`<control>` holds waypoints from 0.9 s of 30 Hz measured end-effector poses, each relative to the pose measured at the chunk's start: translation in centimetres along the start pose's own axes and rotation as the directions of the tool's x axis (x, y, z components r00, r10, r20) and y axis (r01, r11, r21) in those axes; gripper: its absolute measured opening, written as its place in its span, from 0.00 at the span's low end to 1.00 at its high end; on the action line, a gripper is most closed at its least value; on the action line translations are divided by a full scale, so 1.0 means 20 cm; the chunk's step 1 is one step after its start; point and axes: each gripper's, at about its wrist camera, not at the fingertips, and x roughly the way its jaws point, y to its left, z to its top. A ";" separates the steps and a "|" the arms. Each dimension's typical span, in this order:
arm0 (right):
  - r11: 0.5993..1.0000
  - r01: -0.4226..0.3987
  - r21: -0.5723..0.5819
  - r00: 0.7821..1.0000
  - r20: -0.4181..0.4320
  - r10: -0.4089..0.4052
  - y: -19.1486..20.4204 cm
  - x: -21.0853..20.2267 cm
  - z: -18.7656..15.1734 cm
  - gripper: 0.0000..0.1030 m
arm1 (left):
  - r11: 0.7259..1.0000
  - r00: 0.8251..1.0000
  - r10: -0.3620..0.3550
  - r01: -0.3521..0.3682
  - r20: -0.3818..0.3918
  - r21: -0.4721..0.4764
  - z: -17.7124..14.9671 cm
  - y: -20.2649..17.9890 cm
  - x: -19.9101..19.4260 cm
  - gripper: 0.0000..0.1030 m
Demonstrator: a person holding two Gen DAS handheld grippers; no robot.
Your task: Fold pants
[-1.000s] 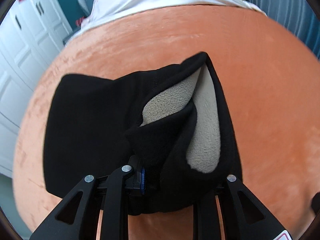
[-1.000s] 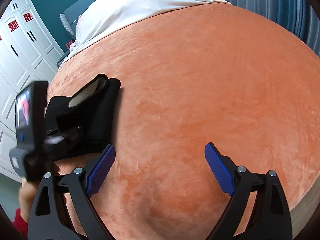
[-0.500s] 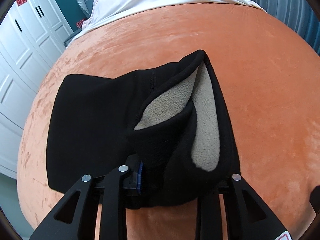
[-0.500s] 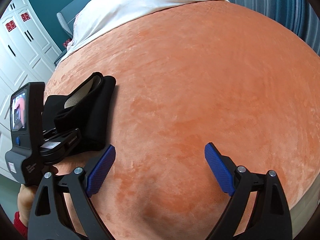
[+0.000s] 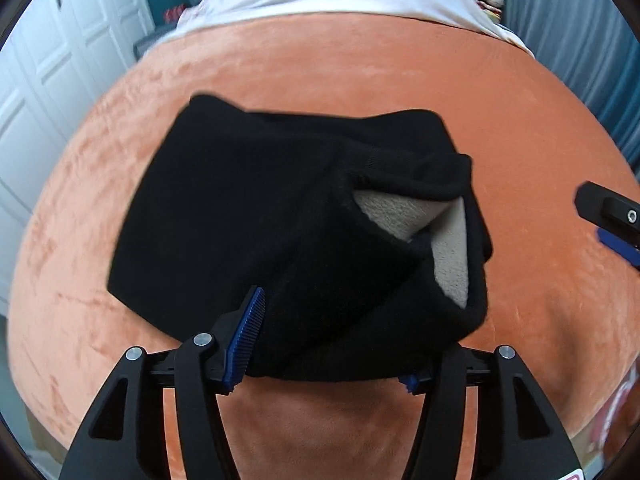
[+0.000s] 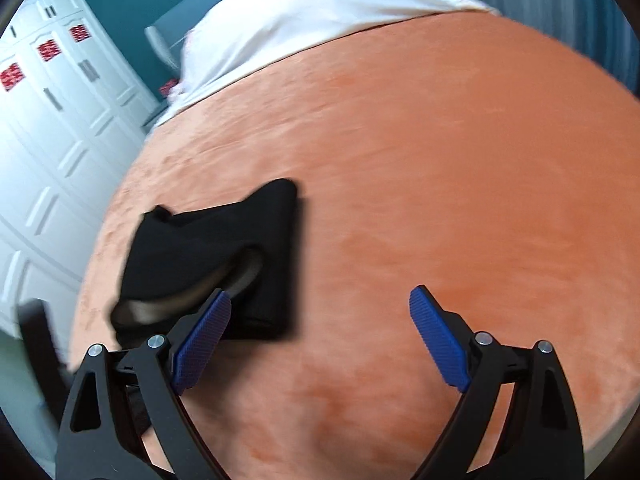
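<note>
The black pants lie folded into a compact bundle on the orange bedspread. A flap at their right side shows the beige fleece lining. My left gripper is open, its jaws spread wide around the bundle's near edge, and the cloth drapes over the right finger. In the right wrist view the pants lie at the left. My right gripper is open and empty over bare bedspread, to the right of the bundle. Its tip shows in the left wrist view.
A white sheet covers the far end of the bed. White wardrobe doors stand along the left, past the bed's edge. Blue curtains hang at the far right.
My left gripper has opened and let go of the pants' edge. The bundle now lies flatter on the bed. Both views have shifted, and my right gripper has swung closer to the bundle.
</note>
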 end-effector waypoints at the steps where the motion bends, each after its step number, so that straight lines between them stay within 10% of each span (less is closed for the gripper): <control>1: 1.000 -0.023 0.001 0.999 -0.022 0.023 0.03 0.03 0.01 0.86 | 1.000 1.000 -0.011 0.011 0.000 -0.012 0.00 0.01 0.00 0.54; 12: 0.986 -0.164 -0.016 0.973 -0.170 0.159 0.29 0.37 0.04 0.85 | 0.996 0.999 0.030 -0.033 0.039 0.077 -0.08 -0.02 0.01 0.54; 16: 0.988 -0.117 -0.096 0.975 -0.200 0.096 0.35 0.47 0.05 0.62 | 0.993 0.997 0.039 -0.046 0.062 0.109 -0.11 -0.03 0.00 0.54; 18: 0.986 -0.083 -0.143 0.977 -0.209 0.052 0.36 0.52 0.04 0.28 | 0.992 0.995 0.026 -0.038 0.099 0.121 -0.15 -0.03 -0.06 0.61; 27: 0.917 -0.114 -0.383 0.993 -0.031 0.110 0.72 0.24 0.35 0.14 | 0.991 0.971 0.075 -0.098 0.227 0.091 -0.22 0.18 -0.29 0.75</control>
